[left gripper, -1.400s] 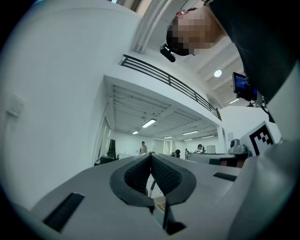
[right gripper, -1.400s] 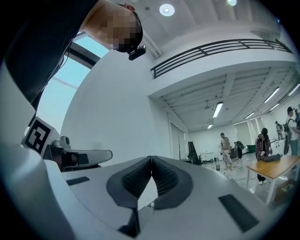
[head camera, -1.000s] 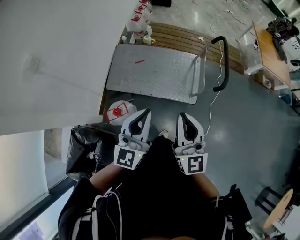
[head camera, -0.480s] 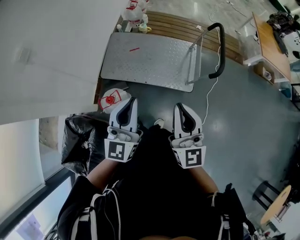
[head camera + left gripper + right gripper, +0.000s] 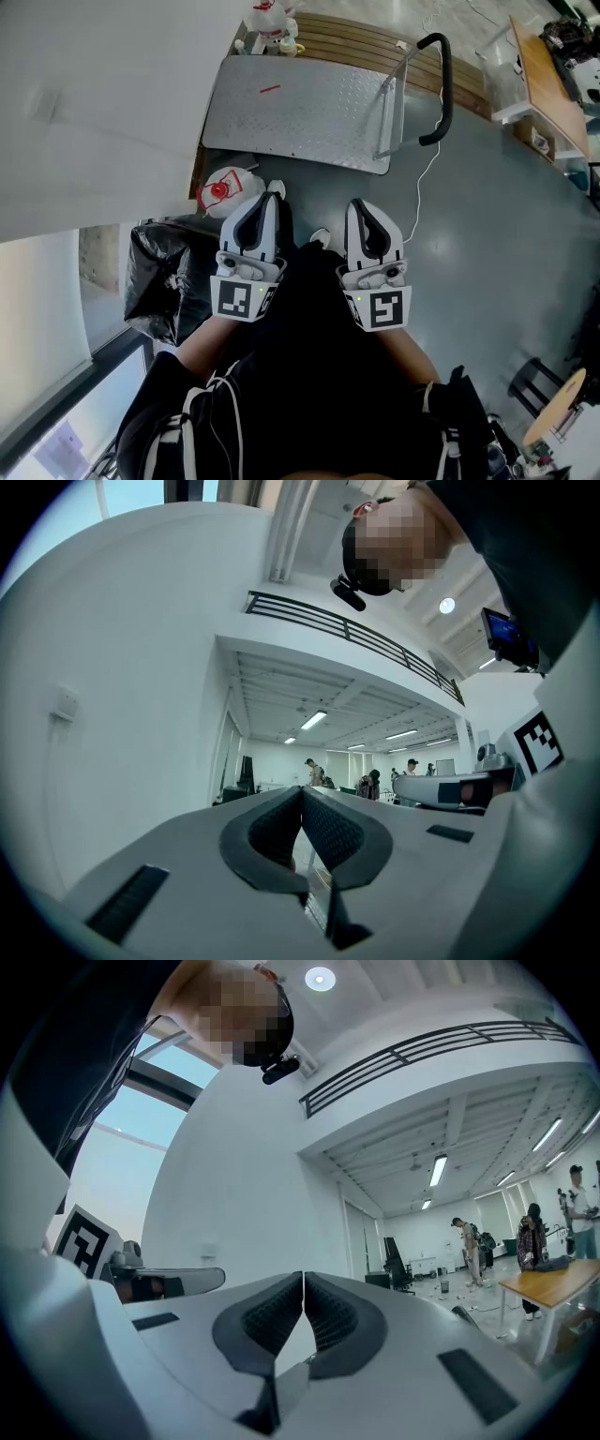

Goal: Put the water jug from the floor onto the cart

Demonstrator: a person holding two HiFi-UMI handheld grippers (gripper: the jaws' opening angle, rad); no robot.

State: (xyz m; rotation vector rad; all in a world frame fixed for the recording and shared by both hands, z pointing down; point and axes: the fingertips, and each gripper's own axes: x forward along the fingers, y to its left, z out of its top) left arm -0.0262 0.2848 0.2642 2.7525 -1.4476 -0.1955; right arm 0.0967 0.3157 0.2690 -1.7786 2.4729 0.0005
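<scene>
1. I am holding my left gripper (image 5: 269,200) and my right gripper (image 5: 362,206) side by side in front of me, both pointing out over the grey floor (image 5: 487,216).
2. Both sets of fingers are pressing fully together, and neither pair is gripping anything.
3. The water jug (image 5: 236,181), white with a red cap, is standing on the floor just ahead of my left gripper and slightly to its left. It is sitting at the foot of the white wall (image 5: 94,94) and near the closest corner of the cart (image 5: 300,112).
4. The cart's patterned metal deck is lying bare apart from a small red mark, and its black handle (image 5: 441,89) is rising at the right end.
5. A black bag (image 5: 159,281) is slumping just beside the jug, and a thin white cable (image 5: 427,183) is trailing across the floor from the cart.
6. Beyond the cart, a slatted wooden counter (image 5: 375,54) is carrying more white containers.
7. The gripper views are showing a tall white hall with a railed balcony (image 5: 441,1049), strip lights overhead and people standing far off.
</scene>
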